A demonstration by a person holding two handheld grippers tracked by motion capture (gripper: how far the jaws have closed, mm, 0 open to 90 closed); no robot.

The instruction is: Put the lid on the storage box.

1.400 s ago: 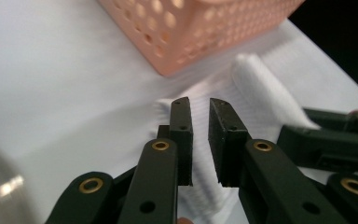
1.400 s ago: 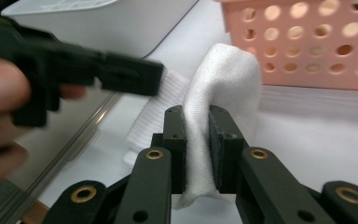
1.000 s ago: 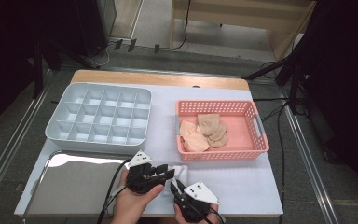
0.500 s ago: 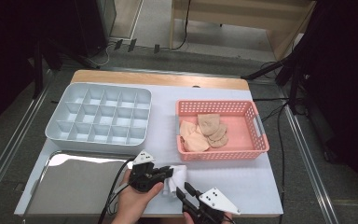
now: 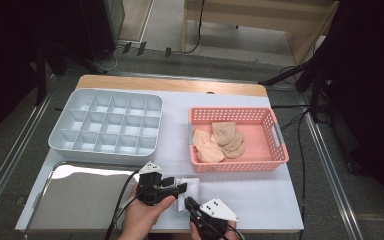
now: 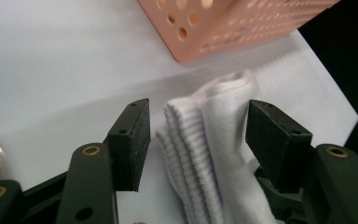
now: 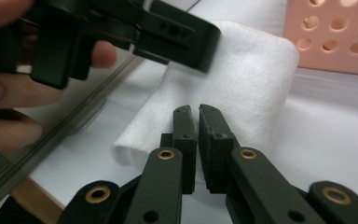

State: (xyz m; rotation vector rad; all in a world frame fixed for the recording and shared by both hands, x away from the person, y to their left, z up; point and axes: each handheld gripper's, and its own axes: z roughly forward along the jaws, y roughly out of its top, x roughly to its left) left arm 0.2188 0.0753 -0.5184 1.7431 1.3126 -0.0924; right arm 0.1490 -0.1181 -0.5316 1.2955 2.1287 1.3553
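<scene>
A folded white cloth (image 5: 189,189) lies on the bench (image 5: 260,200), between the two hand-held grippers and close to the person's edge. In the left gripper view the ribbed folds of the cloth (image 6: 209,154) stand between the left hand-held gripper (image 6: 198,135)'s jaws, which have just been opening; both pads stand off it with a gap on each side, so nothing is clamped. In the high view the left hand-held gripper (image 5: 176,187) points across at the cloth from its left side.

The right hand-held gripper (image 7: 197,122) sits just in front of the cloth's near edge (image 7: 242,93), its jaws having just been closing and now nearly pressed together; whether a bit of cloth is caught between the tips cannot be told. In the high view the right hand-held gripper (image 5: 189,204) reaches up from the bottom edge to the cloth.

Beyond the cloth, just past both grippers, stands a pink basket (image 5: 275,150) holding tan pieces (image 5: 220,141). To the left of the left hand-held gripper lies a shiny metal tray (image 5: 75,200), and farther off behind that a grey divided tray (image 5: 107,125).
</scene>
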